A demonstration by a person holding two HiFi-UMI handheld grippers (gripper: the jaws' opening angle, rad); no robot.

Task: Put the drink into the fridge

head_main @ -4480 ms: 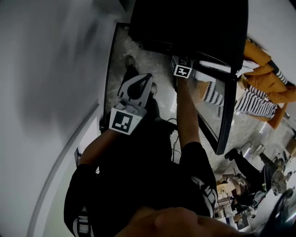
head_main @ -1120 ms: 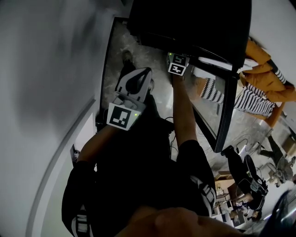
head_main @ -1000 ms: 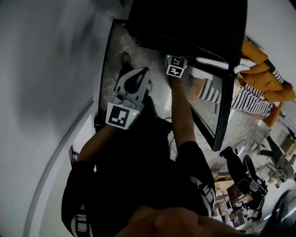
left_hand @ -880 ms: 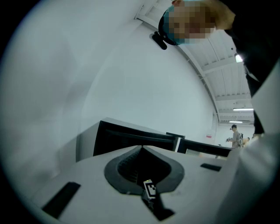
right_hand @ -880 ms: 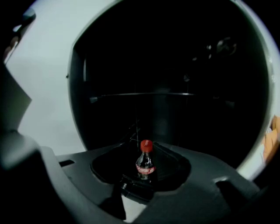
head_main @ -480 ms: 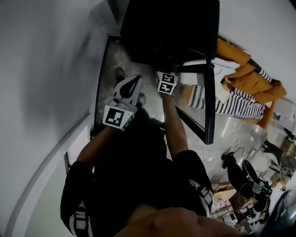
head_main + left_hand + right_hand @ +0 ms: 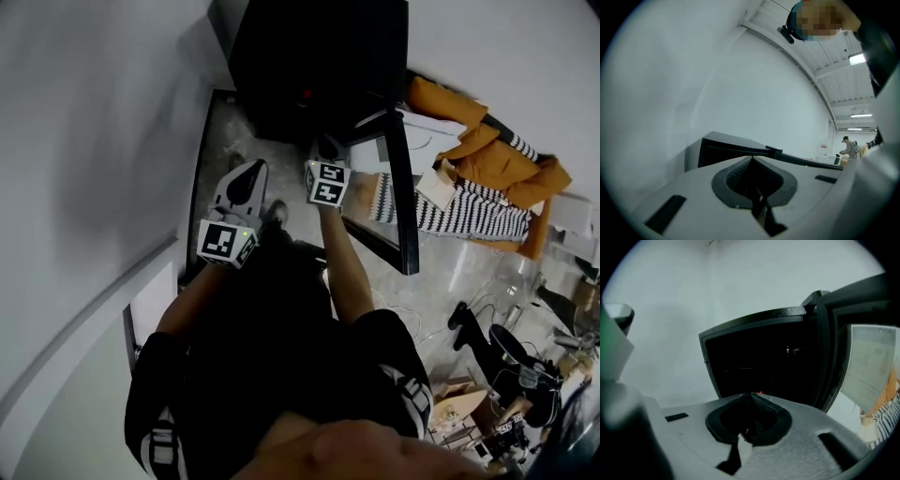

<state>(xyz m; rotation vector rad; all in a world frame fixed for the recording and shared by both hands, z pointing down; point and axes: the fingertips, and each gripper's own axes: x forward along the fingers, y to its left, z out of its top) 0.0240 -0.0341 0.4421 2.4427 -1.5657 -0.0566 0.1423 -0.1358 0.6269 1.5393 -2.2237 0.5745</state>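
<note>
Both of the person's arms are reaching forward toward 12 o'clock in the head view, the left one bending at the elbow and the right one stretching straighter. The left gripper (image 7: 249,173) is hanging just at 9 o'clock of the right gripper (image 7: 325,155), and the two are pointing toward the one black fridge (image 7: 319,56) at 12 o'clock. Each gripper's jaws are pressing together tip to tip, with nothing sitting between them. The fridge's single door (image 7: 401,197) is standing open, swinging out toward 2 o'clock of the right gripper. The right gripper view is looking straight into the fridge's cavity, which is too dark to tell whether the drink is standing inside. At 3 o'clock, one orange garment (image 7: 469,131) and one striped garment (image 7: 469,211) are lying on the floor (image 7: 441,272) beside the door.
</note>
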